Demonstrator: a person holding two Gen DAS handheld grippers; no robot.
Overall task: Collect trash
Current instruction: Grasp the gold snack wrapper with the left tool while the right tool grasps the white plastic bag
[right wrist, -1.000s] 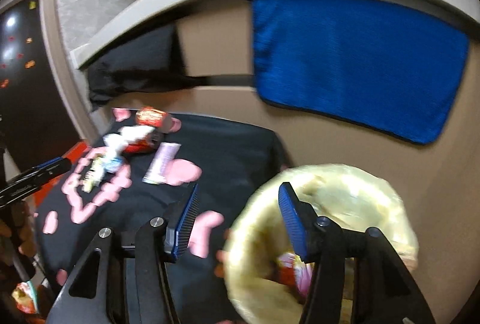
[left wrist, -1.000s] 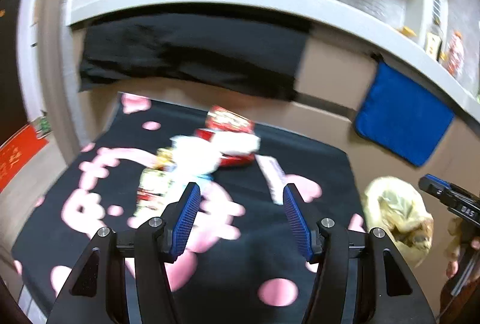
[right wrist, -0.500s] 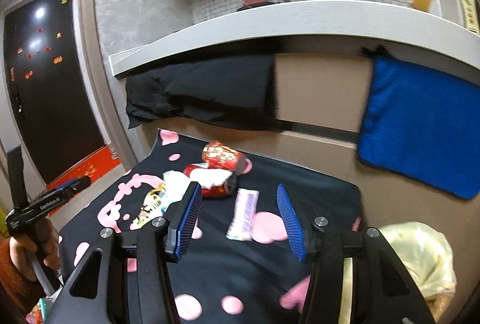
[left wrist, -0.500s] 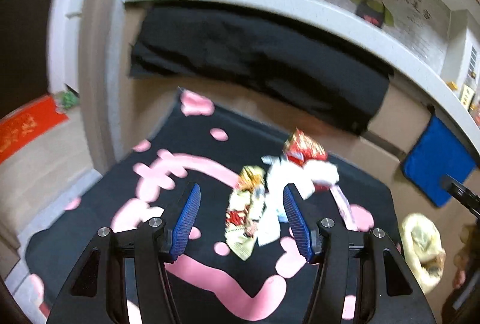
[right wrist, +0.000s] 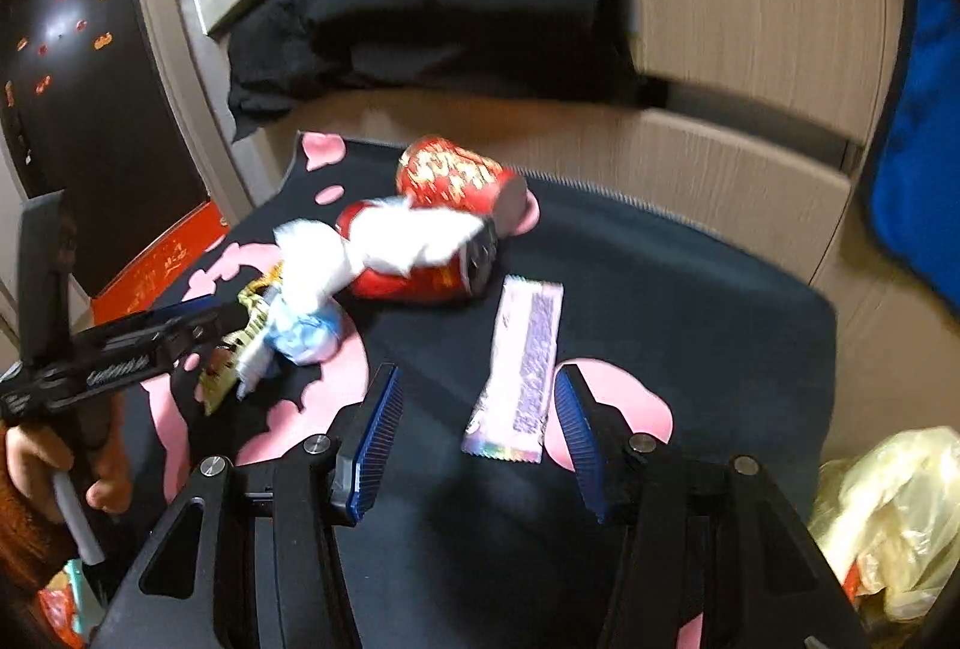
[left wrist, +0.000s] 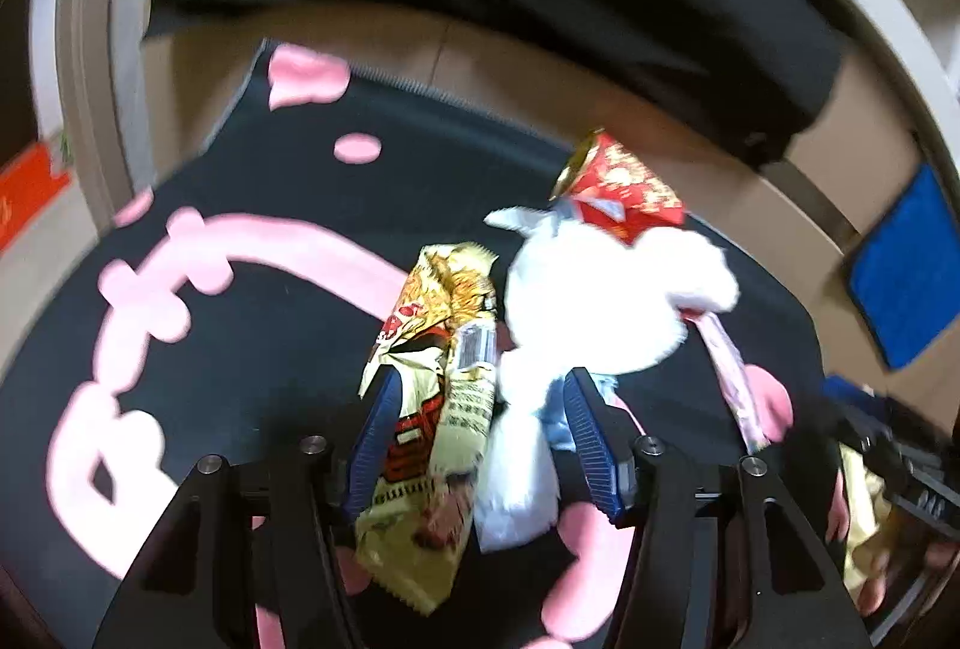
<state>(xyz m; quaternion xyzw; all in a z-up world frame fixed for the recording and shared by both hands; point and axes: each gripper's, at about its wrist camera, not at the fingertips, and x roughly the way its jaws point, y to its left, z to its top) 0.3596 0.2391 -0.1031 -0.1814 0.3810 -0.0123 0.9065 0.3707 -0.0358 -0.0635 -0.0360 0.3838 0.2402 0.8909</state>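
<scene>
A pile of trash lies on the black mat with pink shapes (left wrist: 270,337). It holds a gold snack wrapper (left wrist: 432,409), a white tissue wad (left wrist: 606,301), a red can (left wrist: 624,199) and a pink wrapper (left wrist: 732,379). My left gripper (left wrist: 483,445) is low over the pile. Its jaws are closing with the gold wrapper and the tissue's lower end between them, the pads not clearly pressing. My right gripper (right wrist: 477,427) stands open just short of the pink wrapper (right wrist: 522,367), nothing held. Two red cans (right wrist: 456,178) lie beyond it under the tissue (right wrist: 384,241).
A yellow plastic bag (right wrist: 888,517) with trash in it sits off the mat's right edge. A blue towel (right wrist: 924,120) and a black cloth (right wrist: 420,18) hang on the wooden cabinet behind. A hand (right wrist: 36,463) holds the left gripper (right wrist: 234,325) at the pile's left side.
Both grippers came down toward the mat. The left one closed in on the pile and now straddles the gold wrapper and tissue. The right one swung from the yellow bag to the pink wrapper.
</scene>
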